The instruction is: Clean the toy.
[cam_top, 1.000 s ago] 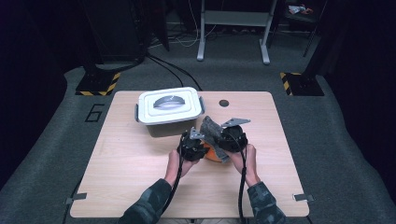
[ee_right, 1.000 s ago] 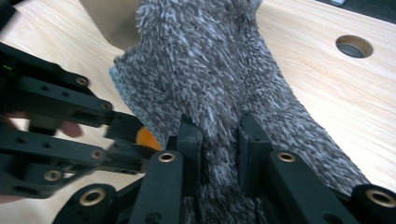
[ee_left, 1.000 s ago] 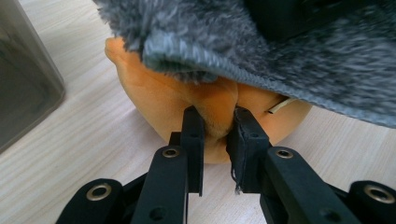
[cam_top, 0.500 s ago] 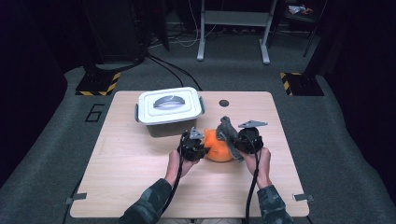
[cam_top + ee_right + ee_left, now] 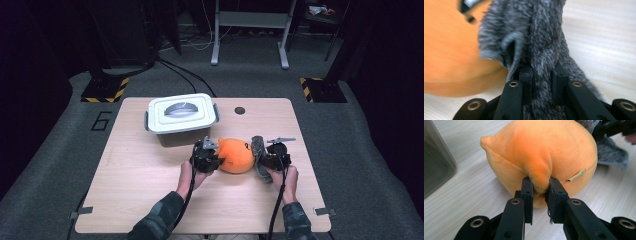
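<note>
A round orange plush toy (image 5: 235, 155) lies on the wooden table (image 5: 140, 185), just in front of the lidded box. In the left gripper view my left gripper (image 5: 540, 183) is shut on a pinched fold of the orange plush toy (image 5: 544, 150); from above, the left gripper (image 5: 208, 157) sits at the toy's left side. A grey fuzzy cloth (image 5: 541, 37) is clamped in my right gripper (image 5: 542, 71), beside the orange toy (image 5: 446, 60). In the high view the right gripper (image 5: 272, 156) holds the grey cloth (image 5: 258, 150) against the toy's right side.
A white lidded plastic box (image 5: 181, 118) stands behind the toy, its grey wall (image 5: 435, 162) close on the left gripper's left. A dark round hole (image 5: 240, 110) is in the table near its far edge. Bare wood lies at the front and left.
My right gripper has moved right with the grey cloth, away from the left gripper. The orange toy, mostly covered before, now lies bare between the two grippers. The left gripper has stayed put.
</note>
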`<state>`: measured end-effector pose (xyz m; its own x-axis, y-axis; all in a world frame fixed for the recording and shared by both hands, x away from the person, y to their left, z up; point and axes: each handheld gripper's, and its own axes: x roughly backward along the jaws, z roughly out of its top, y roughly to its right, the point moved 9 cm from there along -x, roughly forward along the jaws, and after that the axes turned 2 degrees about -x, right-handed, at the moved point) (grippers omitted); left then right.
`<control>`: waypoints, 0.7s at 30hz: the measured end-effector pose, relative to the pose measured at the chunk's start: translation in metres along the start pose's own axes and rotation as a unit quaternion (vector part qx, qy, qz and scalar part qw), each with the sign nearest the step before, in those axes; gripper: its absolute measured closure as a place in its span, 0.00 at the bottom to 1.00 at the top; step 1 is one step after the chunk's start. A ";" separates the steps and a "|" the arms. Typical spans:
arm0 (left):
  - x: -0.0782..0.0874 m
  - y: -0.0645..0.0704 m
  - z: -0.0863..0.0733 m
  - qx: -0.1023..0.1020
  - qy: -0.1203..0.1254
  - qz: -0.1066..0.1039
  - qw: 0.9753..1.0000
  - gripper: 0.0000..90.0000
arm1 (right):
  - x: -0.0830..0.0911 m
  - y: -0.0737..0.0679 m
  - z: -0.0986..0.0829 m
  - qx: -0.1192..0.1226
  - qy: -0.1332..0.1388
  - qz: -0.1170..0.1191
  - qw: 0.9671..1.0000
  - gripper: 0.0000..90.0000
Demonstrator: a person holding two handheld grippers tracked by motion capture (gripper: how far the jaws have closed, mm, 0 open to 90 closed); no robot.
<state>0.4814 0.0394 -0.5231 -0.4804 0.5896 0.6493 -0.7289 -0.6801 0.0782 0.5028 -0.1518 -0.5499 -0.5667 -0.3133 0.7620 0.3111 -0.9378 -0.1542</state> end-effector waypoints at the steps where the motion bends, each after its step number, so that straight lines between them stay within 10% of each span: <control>1: 0.000 0.000 0.000 0.000 0.000 0.000 1.000 0.85 | -0.004 0.002 -0.003 -0.002 -0.005 0.003 1.000 0.83; 8: 0.001 -0.001 -0.001 0.003 0.001 -0.001 1.000 0.85 | -0.002 0.008 -0.005 -0.003 -0.007 -0.005 1.000 0.83; 13: 0.001 -0.001 -0.001 0.005 0.002 -0.003 1.000 0.85 | 0.031 0.012 0.013 -0.002 0.046 -0.011 0.999 0.83; 21: 0.001 -0.002 -0.001 0.006 0.010 -0.004 1.000 0.84 | 0.045 -0.033 0.037 0.034 0.071 0.048 0.996 0.83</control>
<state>0.4820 0.0421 -0.5234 -0.4843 0.6037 0.6332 -0.7270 -0.6804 0.0925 0.4955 -0.1292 -0.4869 -0.6324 -0.4239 0.6483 0.4169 -0.8917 -0.1764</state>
